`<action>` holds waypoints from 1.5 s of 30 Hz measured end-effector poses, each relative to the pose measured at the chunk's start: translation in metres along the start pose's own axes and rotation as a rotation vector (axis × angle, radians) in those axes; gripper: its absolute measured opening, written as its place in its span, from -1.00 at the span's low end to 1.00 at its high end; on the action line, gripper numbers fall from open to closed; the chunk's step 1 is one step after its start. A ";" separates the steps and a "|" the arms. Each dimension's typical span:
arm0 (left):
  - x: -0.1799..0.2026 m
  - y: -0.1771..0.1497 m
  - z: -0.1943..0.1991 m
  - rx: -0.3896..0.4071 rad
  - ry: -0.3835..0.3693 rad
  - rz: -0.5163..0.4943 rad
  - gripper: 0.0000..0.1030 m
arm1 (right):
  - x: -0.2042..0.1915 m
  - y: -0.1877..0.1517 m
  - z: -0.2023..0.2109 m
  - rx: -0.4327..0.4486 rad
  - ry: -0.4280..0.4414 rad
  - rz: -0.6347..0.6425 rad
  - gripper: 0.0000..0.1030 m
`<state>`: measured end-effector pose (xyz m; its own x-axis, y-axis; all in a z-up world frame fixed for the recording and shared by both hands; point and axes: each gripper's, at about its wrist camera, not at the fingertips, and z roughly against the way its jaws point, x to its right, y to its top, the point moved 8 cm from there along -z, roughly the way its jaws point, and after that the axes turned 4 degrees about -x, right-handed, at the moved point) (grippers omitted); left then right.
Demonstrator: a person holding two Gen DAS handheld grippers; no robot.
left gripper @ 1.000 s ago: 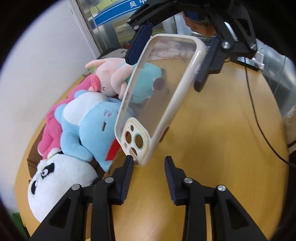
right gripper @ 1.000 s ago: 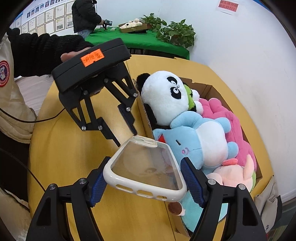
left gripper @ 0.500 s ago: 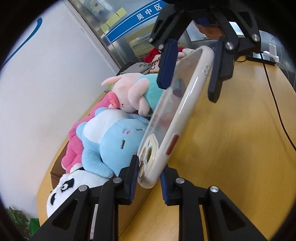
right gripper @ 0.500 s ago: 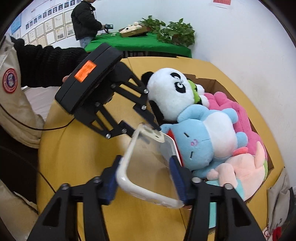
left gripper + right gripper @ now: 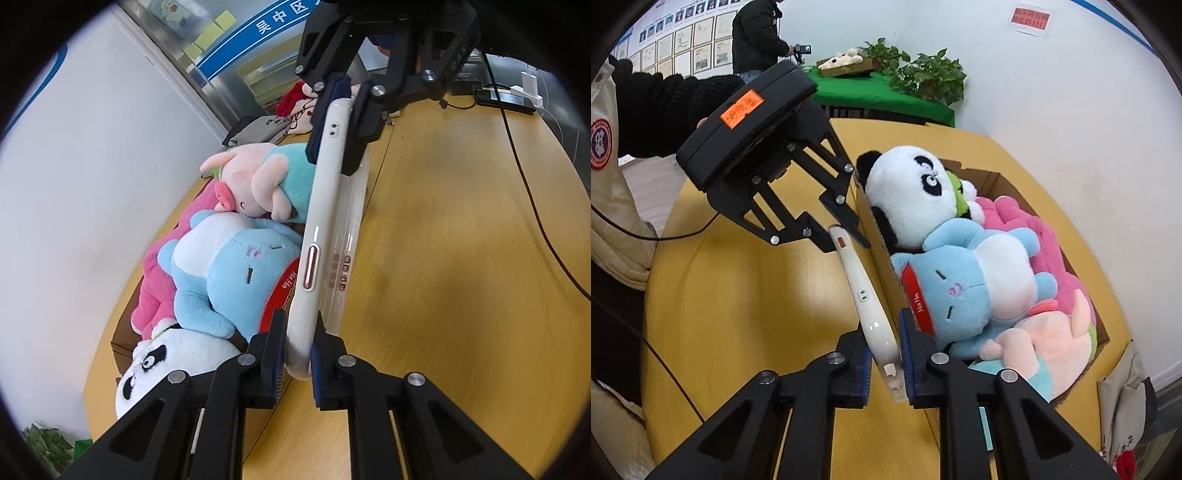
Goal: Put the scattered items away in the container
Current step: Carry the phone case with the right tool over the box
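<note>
A white-rimmed clear phone case (image 5: 321, 236) stands on edge above the wooden table, held at both ends. My left gripper (image 5: 298, 360) is shut on its near end; in the right wrist view it (image 5: 846, 232) grips the far end. My right gripper (image 5: 884, 360) is shut on the other end of the case (image 5: 862, 291); in the left wrist view it (image 5: 341, 125) is at the top. The cardboard box (image 5: 877, 258) sits just beside the case, filled with a panda (image 5: 908, 195), a blue plush (image 5: 967, 280), a pink pig plush (image 5: 1045, 343) and a pink plush (image 5: 1027, 229).
A black cable (image 5: 532, 192) runs across the table on the right of the left wrist view, with a phone and charger (image 5: 506, 98) at the far edge. Bags (image 5: 269, 127) lie beyond the box. A person's sleeved arm (image 5: 657, 107) holds the left gripper.
The phone case has been turned from flat to on edge. My right gripper now pinches its thin end, and my left gripper has closed on the other end.
</note>
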<state>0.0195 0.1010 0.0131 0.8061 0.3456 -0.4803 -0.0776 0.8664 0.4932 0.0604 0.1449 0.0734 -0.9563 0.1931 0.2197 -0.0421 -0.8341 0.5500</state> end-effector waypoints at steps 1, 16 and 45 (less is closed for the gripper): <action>-0.003 0.002 0.003 0.004 0.006 -0.008 -0.79 | 0.001 0.002 0.004 0.013 -0.003 -0.002 -0.71; -0.138 0.047 0.002 -0.037 -0.040 -0.112 -0.74 | 0.083 0.054 0.021 0.141 -0.071 -0.065 -0.73; -0.217 0.030 -0.109 -0.133 -0.079 0.012 0.08 | 0.231 0.018 -0.120 0.010 -0.118 -0.161 -0.53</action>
<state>-0.2219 0.0916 0.0533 0.8481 0.3310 -0.4136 -0.1600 0.9044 0.3956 -0.1962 0.1126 0.0369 -0.8970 0.3828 0.2208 -0.1880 -0.7828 0.5932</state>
